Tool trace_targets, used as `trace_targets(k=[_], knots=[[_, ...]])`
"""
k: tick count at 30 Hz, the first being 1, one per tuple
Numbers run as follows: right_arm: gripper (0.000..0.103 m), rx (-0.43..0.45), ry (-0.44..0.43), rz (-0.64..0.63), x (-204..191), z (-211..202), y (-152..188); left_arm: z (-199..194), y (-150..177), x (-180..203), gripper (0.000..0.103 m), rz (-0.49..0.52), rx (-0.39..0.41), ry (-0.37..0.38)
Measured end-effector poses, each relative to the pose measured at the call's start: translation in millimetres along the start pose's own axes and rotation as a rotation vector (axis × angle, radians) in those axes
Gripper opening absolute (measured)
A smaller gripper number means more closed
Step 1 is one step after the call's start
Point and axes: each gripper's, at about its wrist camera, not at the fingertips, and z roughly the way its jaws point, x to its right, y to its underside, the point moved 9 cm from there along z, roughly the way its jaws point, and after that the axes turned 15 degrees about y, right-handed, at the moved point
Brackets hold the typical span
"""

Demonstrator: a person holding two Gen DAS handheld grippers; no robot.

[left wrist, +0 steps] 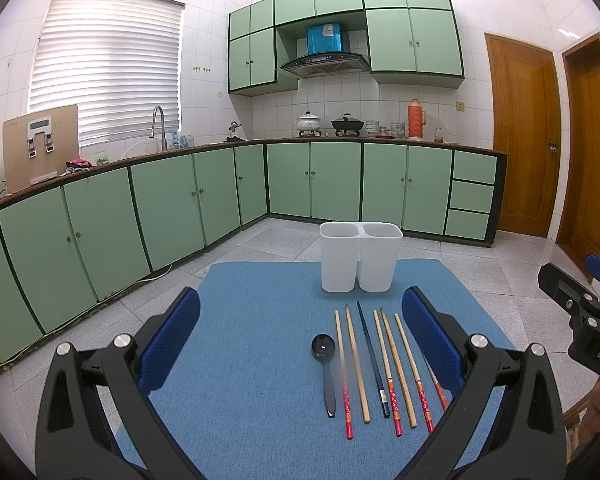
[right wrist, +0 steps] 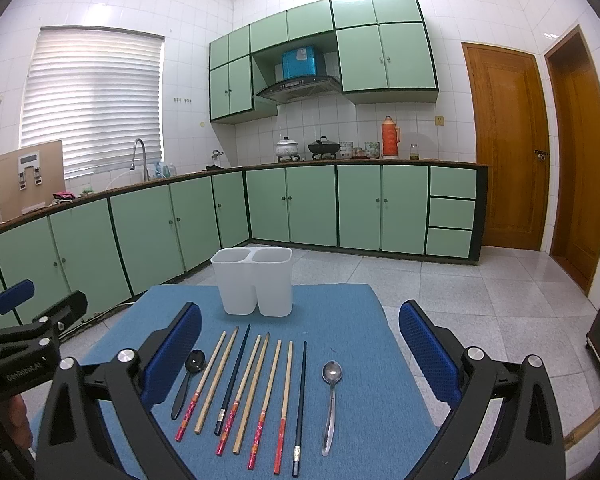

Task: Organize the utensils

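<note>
Eight chopsticks (right wrist: 236,386) and two spoons, black plastic (right wrist: 188,380) and steel (right wrist: 331,404), are lying before a white two-compartment plastic holder (right wrist: 254,284) on the blue mat (right wrist: 360,360). Left gripper (left wrist: 300,336) and right gripper (right wrist: 300,344) are hovering, jaws wide, gripping nothing.

This is a home kitchen. Green cupboards (left wrist: 172,208) run along two walls, with more cupboards (left wrist: 416,40) up high. A sink tap (left wrist: 159,124) stands by a window with blinds (left wrist: 108,64). Pots (left wrist: 309,122) sit on a stove under a hood (left wrist: 324,63). An orange flask (left wrist: 416,118) stands on the counter. White tiles cover the walls.
</note>
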Motion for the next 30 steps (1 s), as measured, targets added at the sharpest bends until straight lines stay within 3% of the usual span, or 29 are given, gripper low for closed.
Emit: trace_targets(k=[14,30], knots=[[0.097,-0.011,0.0,-0.005,-1.4,7.8,7.7,3.8,4.7,-7.5,0.098,-0.013,-0.017,-0.009],[0.096,-0.123,0.025,-0.035,-0.8,61.0,28.2,60.4,37.9,-51.9,0.098,-0.089,-0.198,-0.047]])
